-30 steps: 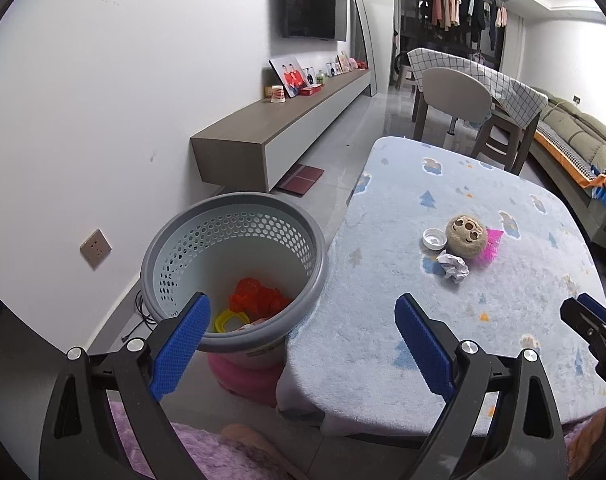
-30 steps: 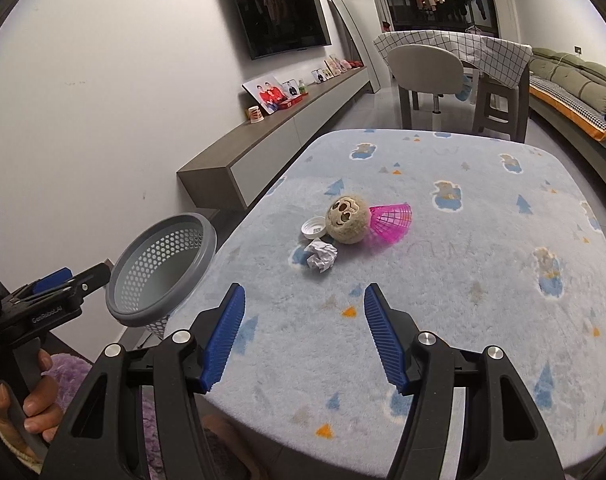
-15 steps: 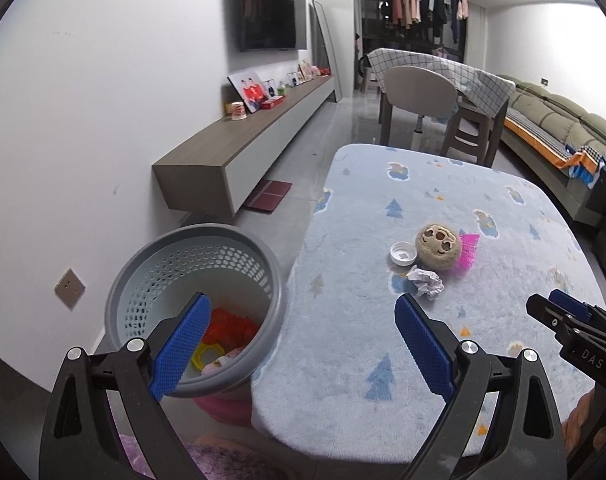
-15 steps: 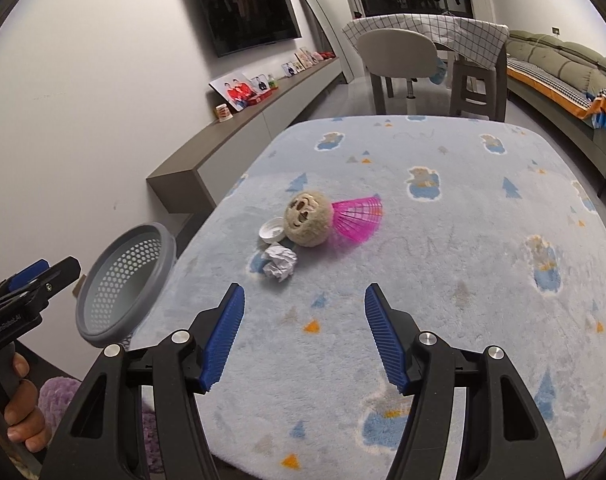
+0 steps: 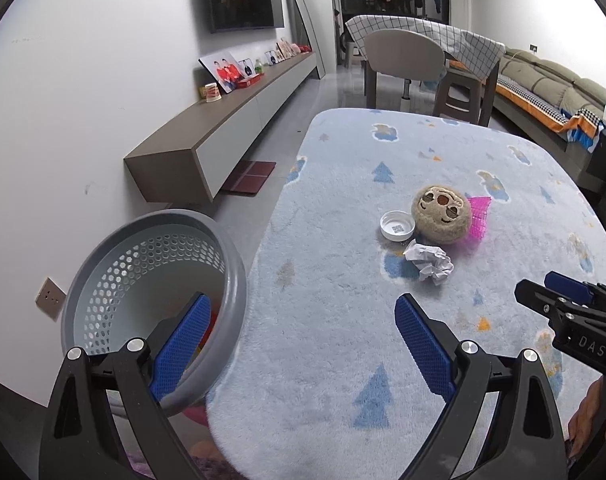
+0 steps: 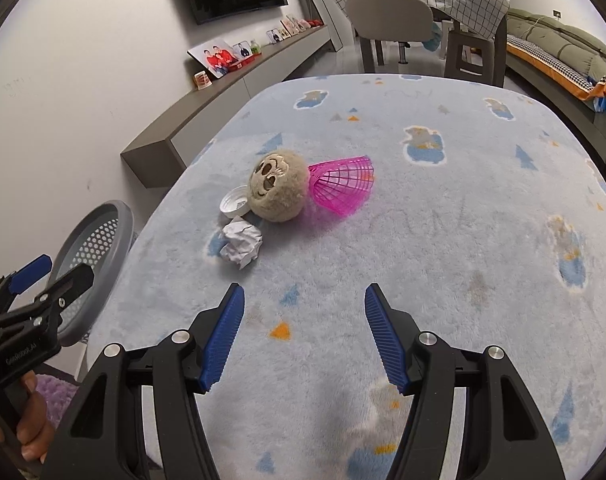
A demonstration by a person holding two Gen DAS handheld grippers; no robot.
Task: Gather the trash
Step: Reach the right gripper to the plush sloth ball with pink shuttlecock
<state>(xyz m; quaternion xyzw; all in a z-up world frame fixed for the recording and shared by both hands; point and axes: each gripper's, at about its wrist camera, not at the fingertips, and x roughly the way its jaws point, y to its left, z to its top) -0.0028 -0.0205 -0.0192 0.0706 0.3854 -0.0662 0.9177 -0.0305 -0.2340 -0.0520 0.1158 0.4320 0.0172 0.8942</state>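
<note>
Crumpled paper [image 6: 241, 243]: lies on the fleecy blue table cover [image 6: 443, 240], at about 11 o'clock from the right gripper [image 6: 303, 336], a little ahead of its tips; just beside the white bottle cap [image 6: 234, 202] and the plush ball with a face [image 6: 278, 185].
Pink mesh cone [image 6: 341, 186]: touching the plush ball at its 3 o'clock.
Open room: the cover is bare from the cluster toward 3 and 6 o'clock in the right wrist view; its left edge drops off just beyond the cap.
Laundry basket [image 5: 151, 276]: grey, perforated, on the floor tight against the table's left edge, at 9 o'clock from the paper [image 5: 430, 261]; red and yellow bits show inside.
Right gripper jaws: apart, about half spread, nothing between the blue pads [image 6: 223, 336], touching nothing.
Left gripper [image 5: 299, 340]: jaws wide apart and empty, straddling the basket rim and the table edge; a hand [image 6: 33, 428] grips its handle.
Change: both grippers have come forward and down; the cluster now sits nearer and larger, and the basket has slid toward the lower left.
</note>
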